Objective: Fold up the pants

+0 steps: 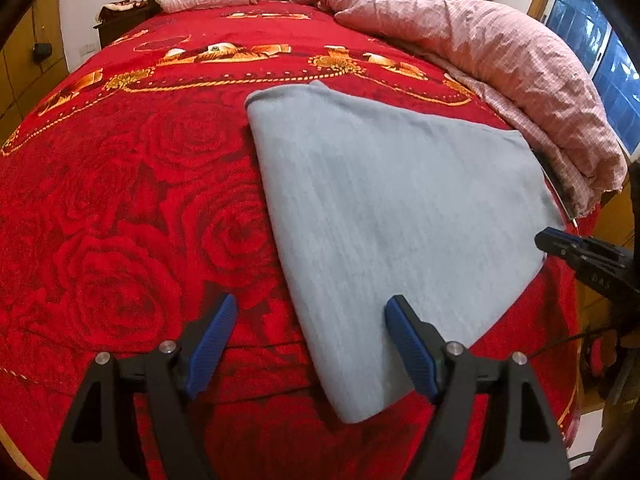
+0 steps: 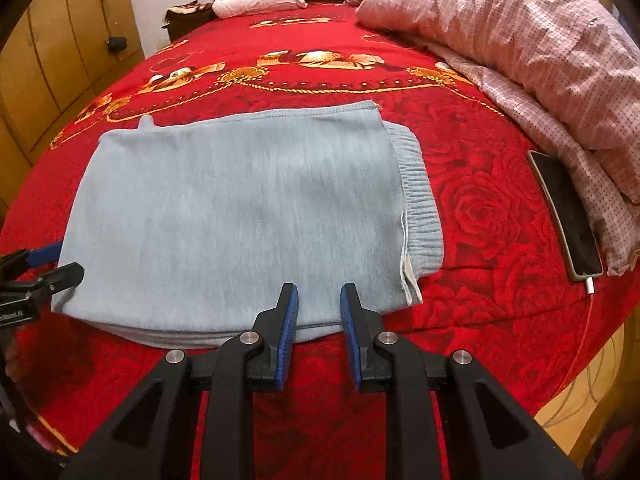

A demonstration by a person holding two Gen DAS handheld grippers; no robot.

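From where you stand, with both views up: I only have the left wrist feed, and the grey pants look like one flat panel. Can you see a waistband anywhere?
Observer: Yes. On the right wrist view the ribbed waistband sticks out from under the top layer of the pants, on the side toward the quilt.
Operator: Anything lying beside that edge?
Observer: A phone lies on the red bedspread by the quilt, with a white cable plugged in, apart from the pants.
Operator: Is the right gripper holding cloth?
Observer: No. The right gripper is open over the pants' near edge, nothing between its pads.
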